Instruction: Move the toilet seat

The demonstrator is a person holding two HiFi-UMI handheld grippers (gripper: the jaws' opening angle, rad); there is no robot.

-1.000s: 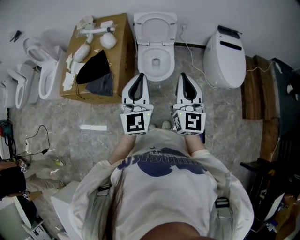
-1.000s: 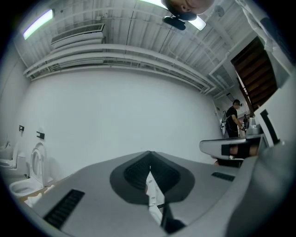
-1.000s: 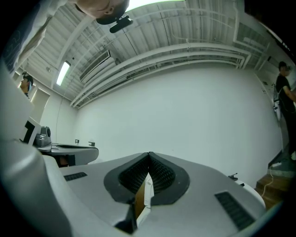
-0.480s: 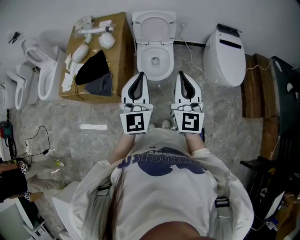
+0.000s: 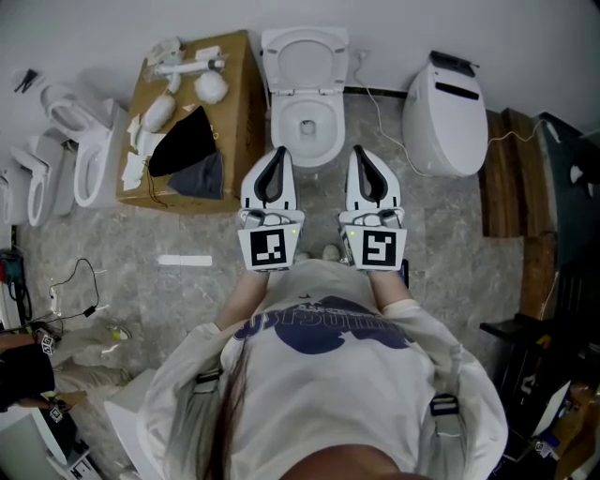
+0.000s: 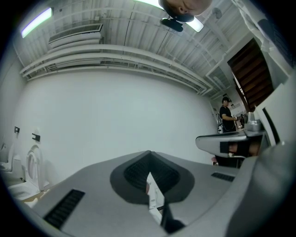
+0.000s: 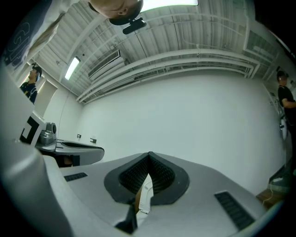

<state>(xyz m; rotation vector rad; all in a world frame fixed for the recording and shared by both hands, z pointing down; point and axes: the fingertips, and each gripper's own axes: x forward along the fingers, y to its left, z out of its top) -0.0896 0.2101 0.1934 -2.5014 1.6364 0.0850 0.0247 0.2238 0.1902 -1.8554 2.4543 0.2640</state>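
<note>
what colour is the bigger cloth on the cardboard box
Black crumpled fabric cloth; best seen in the head view.

right claw (image 5: 361, 155) has rolled slightly; its marker cube (image 5: 379, 249) sits squarer.

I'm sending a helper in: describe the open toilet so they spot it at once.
Look along the white back wall. Between the cardboard box and a closed white toilet stands the open toilet. Unlike that neighbour, its lid is raised and the bowl shows.
</note>
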